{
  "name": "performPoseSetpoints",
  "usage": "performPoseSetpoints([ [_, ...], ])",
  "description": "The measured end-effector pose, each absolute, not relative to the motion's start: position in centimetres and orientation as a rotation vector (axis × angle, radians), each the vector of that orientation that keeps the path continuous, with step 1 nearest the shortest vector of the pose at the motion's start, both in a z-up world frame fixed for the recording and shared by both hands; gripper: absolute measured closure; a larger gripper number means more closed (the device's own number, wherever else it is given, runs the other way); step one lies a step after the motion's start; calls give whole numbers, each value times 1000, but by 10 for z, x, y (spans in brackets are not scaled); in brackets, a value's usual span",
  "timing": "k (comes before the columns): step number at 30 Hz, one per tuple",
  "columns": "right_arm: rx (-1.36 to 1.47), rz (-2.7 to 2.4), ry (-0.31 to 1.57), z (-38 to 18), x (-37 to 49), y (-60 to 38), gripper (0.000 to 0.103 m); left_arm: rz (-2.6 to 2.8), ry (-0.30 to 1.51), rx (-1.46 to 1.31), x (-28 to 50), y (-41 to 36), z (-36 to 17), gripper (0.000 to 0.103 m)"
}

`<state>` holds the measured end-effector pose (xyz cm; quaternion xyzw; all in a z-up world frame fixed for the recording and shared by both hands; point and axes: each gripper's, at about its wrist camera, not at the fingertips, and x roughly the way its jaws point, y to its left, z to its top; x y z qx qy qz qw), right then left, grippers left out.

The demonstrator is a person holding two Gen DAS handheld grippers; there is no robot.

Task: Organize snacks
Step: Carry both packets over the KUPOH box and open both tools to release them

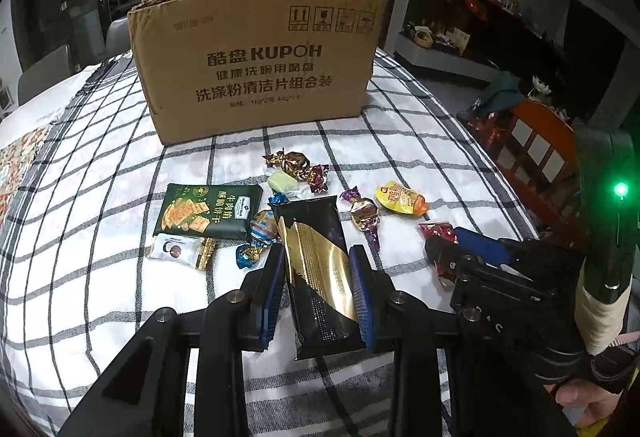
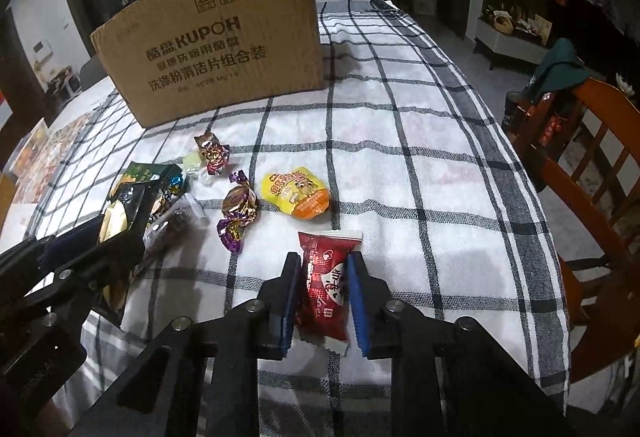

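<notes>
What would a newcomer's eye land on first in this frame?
The big cardboard box stands at the back of the checked tablecloth, with sweets scattered in front. Nearer, the left gripper is clamped on a black-and-gold packet, and the right gripper on a red packet.

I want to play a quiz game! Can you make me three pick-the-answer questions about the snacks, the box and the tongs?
1. Where is the cardboard box?
A. behind the snacks
B. on the chair
C. on the floor

2. What colour is the packet in the right tongs?
A. green
B. red
C. white

3. What are the left tongs doing?
A. hanging open over nothing
B. gripping a black and gold packet
C. resting inside the box

Answers:
1 A: it stands on the checked cloth, beyond the sweets.
2 B: the red packet sits between the pads.
3 B: the black and gold packet is pinched between both pads.
</notes>
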<state>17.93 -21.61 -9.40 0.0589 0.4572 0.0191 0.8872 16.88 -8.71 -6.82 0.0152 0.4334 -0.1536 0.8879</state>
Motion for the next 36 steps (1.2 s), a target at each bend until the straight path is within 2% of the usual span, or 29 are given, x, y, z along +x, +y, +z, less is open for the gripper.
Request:
performPoseSetpoints([
  [19,142,133,752,-8,172,-202,80,-320,766,18,173,-63,-4,71],
  [36,92,199,597,71,232,-185,80,-342,619,51,221,-42,77,71],
])
